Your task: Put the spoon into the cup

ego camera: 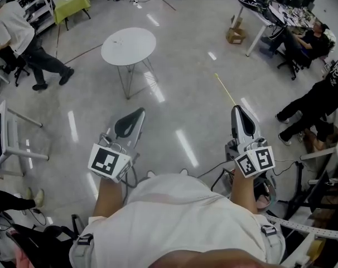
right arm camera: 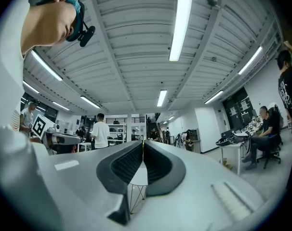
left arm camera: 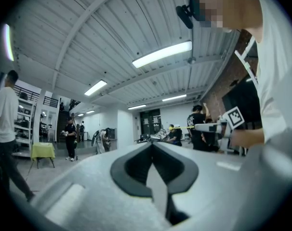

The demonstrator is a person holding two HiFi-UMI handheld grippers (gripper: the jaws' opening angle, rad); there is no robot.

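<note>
Both grippers are held out over bare grey floor (ego camera: 180, 94). The left gripper (ego camera: 140, 112) has its jaws pressed together at the tips, nothing between them; its own view shows the same closed tips (left arm camera: 152, 143). The right gripper (ego camera: 236, 108) is likewise closed on nothing, tips touching (right arm camera: 143, 141).

Ahead of both pairs of jaws, well apart from them, stands a round white table (ego camera: 128, 46); in the right gripper view its top shows through the gap below the tips. Specks on that top are too small to tell, and no view shows the spoon or the cup clearly.

Open floor lies between the jaws and the table's edge. A walking person (ego camera: 18, 32) is far left of the left jaws, and a desk (ego camera: 258, 7) with a cardboard box (ego camera: 234, 35) is far ahead of the right jaws
</note>
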